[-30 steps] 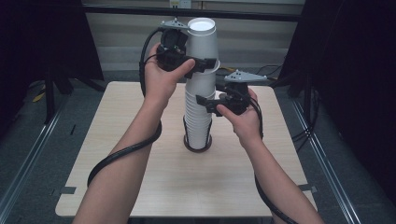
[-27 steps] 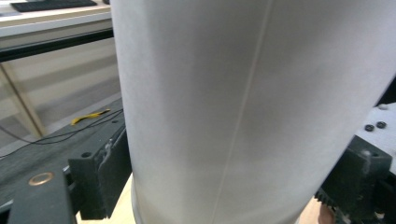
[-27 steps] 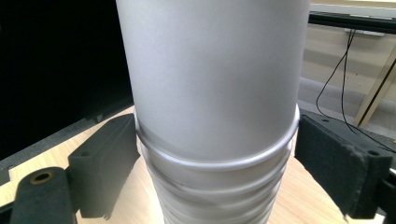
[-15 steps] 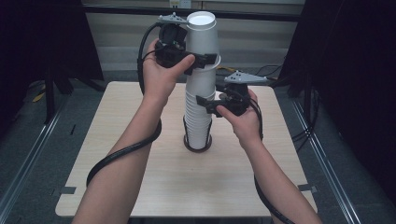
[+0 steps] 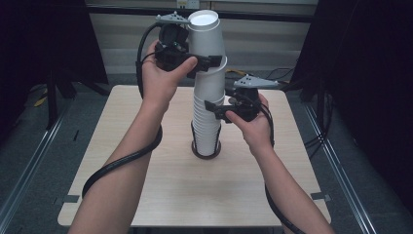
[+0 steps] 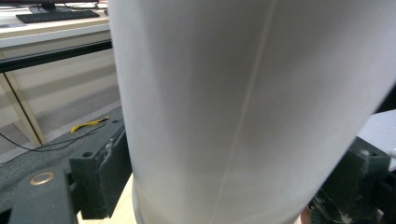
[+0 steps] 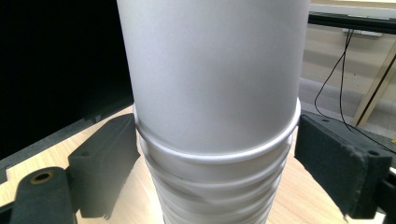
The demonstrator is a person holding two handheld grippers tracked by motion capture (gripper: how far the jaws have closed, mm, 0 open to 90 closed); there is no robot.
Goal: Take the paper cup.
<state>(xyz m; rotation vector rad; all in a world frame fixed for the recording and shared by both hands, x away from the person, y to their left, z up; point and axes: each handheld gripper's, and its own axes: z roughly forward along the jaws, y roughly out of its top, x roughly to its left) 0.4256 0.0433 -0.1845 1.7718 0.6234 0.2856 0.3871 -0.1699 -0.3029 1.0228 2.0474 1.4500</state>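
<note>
A tall stack of upturned white paper cups (image 5: 207,124) stands in a black ring (image 5: 206,154) at the middle of the wooden table (image 5: 146,195). The top cup (image 5: 205,36) is raised and sits loosely above the others, tilted a little. My left gripper (image 5: 208,62) is shut on its lower part; in the left gripper view the cup wall (image 6: 243,102) sits between both jaws. My right gripper (image 5: 215,106) is shut on the stack halfway up, its jaws pressing the stacked rims (image 7: 215,172) from both sides.
Black cables trail from both grippers across the table (image 5: 122,163). Dark curtains and frame posts stand on both sides. A yellow item (image 6: 88,124) lies on the floor beyond the table. Bare tabletop lies all around the stack.
My left gripper has lifted the top cup a little higher off the stack. My right gripper has stayed on the stack at the same height.
</note>
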